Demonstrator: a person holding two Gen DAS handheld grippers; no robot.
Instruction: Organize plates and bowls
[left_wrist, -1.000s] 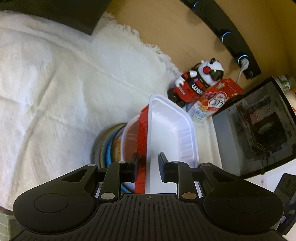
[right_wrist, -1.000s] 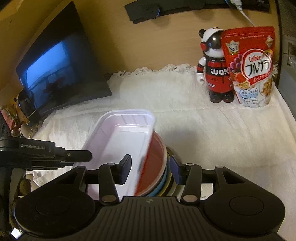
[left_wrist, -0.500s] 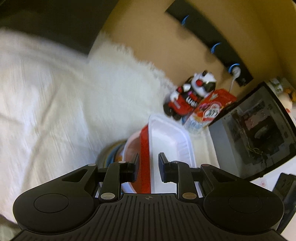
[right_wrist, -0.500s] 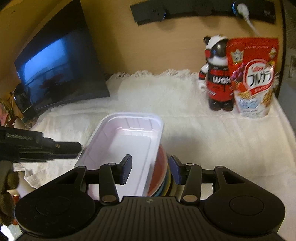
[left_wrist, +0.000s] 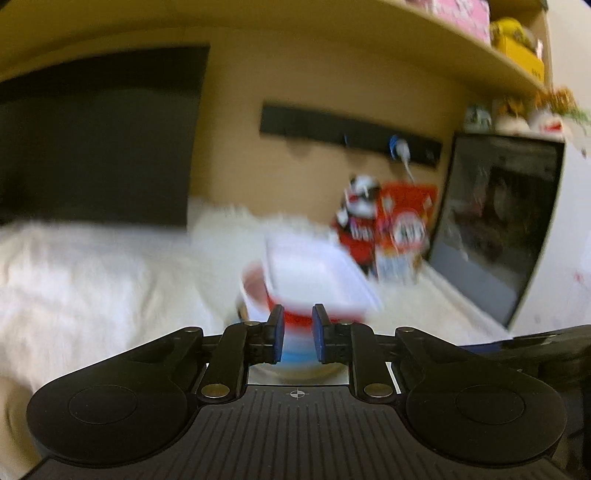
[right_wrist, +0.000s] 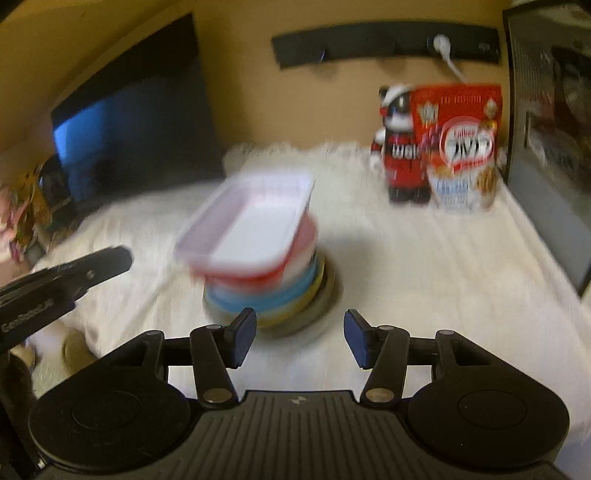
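Grey bottom plate (right_wrist: 325, 295): right view only

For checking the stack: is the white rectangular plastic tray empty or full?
Empty: the white rectangular plastic tray shows a bare white inside, atop the stacked bowls.

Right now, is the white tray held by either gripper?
No. In the right wrist view the white tray sits on the bowl stack, and the right gripper stands open short of it.
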